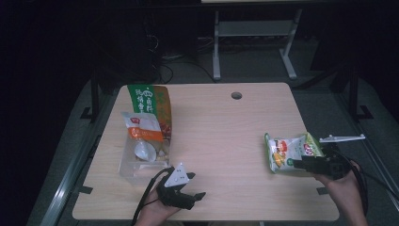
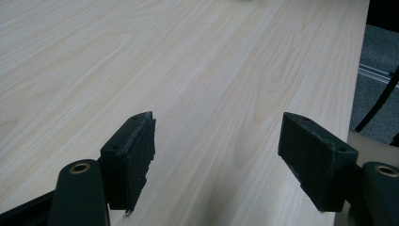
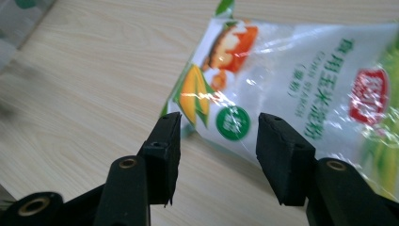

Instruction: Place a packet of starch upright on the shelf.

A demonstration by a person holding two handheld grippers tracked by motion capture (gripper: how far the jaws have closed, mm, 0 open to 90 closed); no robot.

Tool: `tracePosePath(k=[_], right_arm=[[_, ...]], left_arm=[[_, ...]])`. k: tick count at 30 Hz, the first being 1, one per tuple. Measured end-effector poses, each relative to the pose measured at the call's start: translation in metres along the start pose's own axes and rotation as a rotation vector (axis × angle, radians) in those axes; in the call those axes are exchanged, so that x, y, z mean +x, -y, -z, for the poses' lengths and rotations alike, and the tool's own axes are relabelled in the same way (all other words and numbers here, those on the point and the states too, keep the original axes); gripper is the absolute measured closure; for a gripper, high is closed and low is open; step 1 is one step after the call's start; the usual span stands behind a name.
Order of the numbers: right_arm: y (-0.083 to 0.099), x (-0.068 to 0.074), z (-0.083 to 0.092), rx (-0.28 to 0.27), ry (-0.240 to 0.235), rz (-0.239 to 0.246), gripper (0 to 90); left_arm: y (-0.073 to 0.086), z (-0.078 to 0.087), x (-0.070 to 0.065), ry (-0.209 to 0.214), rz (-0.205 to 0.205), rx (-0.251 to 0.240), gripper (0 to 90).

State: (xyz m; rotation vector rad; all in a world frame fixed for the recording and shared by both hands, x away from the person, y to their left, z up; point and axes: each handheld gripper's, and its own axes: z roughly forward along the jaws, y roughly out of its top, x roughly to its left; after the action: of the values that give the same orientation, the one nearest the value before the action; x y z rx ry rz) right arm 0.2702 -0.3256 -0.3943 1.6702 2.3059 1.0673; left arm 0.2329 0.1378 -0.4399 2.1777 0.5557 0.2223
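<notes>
A white and green snack bag (image 1: 291,151) with a corn picture lies on the right side of the wooden table (image 1: 226,122). My right gripper (image 1: 299,164) comes in from the right at the bag's near edge. In the right gripper view the bag (image 3: 291,80) lies just ahead, its lower corner reaching between the jaws of my right gripper (image 3: 219,120), which stand open with gaps on both sides. My left gripper (image 1: 195,185) rests near the front edge, left of centre. Its jaws are open over bare wood in the left gripper view (image 2: 217,120).
At the left of the table a green and orange bag (image 1: 150,106) and a white and orange pouch (image 1: 143,127) lie over a clear plastic container (image 1: 141,162). A cable hole (image 1: 236,95) sits at the far edge. The table's right edge (image 2: 357,84) is close to the left gripper.
</notes>
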Motion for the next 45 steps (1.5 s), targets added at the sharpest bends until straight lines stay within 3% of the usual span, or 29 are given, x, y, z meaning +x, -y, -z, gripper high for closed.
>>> tracePosePath(k=[12,22,27,30,37,41,45], right_arm=[[0.014,-0.026,0.017,-0.004,0.077,-0.064,47.3],[0.0,-0.058,0.013,-0.011,0.151,-0.124,43.7],[-0.002,-0.075,0.002,0.012,0.166,-0.157,42.6],[0.0,-0.083,-0.007,0.022,0.148,-0.184,42.0],[0.003,-0.088,-0.032,0.053,0.14,-0.19,41.4],[0.002,-0.089,-0.031,0.047,0.146,-0.191,46.3],[0.003,-0.094,-0.029,0.049,0.142,-0.201,41.6]], left_arm=[[0.0,-0.005,-0.002,0.015,0.004,0.015,27.3],[0.001,-0.008,0.003,0.025,0.026,0.019,27.3],[0.002,-0.009,0.006,0.026,0.033,0.023,27.3],[0.003,-0.01,0.007,0.027,0.04,0.029,27.3],[0.004,-0.01,0.007,0.019,0.038,0.03,27.3],[0.004,-0.009,0.006,0.018,0.037,0.03,27.3],[0.004,-0.009,0.006,0.018,0.04,0.025,27.3]])
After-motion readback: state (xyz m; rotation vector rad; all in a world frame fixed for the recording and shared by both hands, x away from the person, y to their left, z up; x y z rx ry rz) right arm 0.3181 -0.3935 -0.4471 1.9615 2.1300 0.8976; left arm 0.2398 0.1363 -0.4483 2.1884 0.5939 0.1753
